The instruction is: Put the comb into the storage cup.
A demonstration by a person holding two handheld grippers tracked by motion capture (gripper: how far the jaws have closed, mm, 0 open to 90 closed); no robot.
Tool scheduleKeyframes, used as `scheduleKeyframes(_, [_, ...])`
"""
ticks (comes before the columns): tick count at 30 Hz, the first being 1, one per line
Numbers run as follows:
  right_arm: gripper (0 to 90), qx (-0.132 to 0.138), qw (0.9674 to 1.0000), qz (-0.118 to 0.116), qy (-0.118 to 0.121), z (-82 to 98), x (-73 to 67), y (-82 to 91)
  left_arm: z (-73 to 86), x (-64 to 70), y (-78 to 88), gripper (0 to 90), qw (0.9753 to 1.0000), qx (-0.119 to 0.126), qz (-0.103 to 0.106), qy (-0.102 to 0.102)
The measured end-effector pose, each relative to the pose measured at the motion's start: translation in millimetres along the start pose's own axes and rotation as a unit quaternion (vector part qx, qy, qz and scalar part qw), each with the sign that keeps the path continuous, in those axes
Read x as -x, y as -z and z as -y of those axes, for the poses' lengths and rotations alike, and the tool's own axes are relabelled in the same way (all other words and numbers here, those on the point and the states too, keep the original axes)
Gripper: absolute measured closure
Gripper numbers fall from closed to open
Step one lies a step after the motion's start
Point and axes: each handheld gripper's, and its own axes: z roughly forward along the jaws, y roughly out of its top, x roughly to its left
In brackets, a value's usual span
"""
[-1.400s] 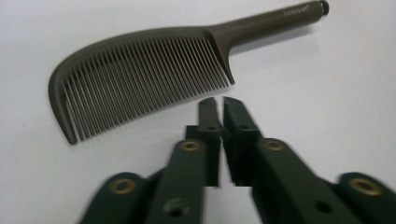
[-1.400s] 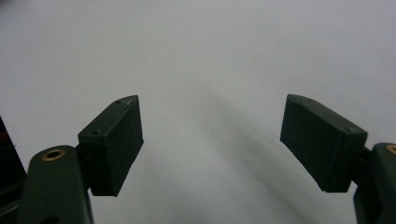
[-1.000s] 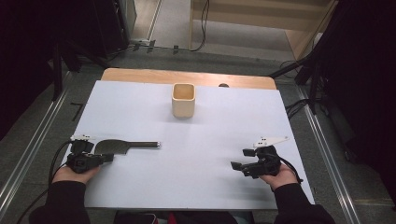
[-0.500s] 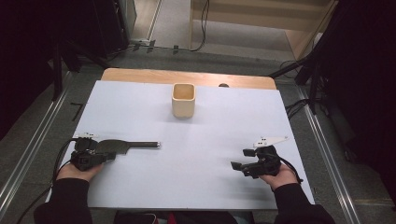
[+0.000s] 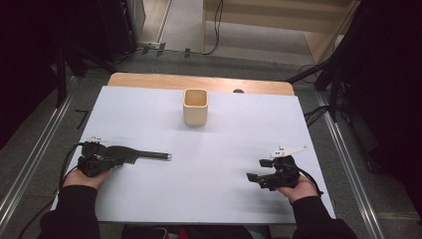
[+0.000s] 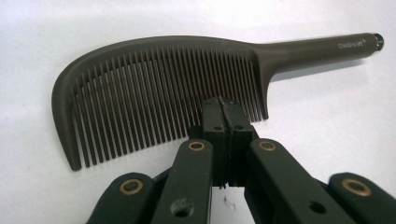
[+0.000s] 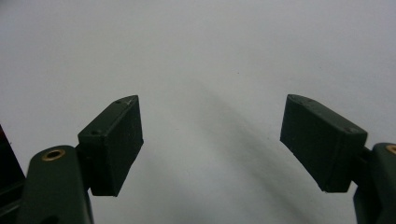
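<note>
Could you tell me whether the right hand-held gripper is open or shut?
Open: the right hand-held gripper has its jaws wide apart, with bare white table between them.

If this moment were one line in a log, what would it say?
left hand-held gripper: shut at comb teeth | right hand-held gripper: open, empty | cup: upright, far centre

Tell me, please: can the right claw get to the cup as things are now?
Probably yes. The right claw is open and holds nothing, and the white table between it and the cup is bare. The comb lies far off to the left.
</note>
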Motion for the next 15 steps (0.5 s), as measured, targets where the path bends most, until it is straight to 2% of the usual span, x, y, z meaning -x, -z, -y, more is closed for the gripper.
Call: scheduleKeyframes(15, [19.4,-0.001,1.0000,0.002,-0.003,2.5,0.2,1.9,-16.6,-4.7,-9.5,90.0,0.9998,0.010,-0.017,0.003])
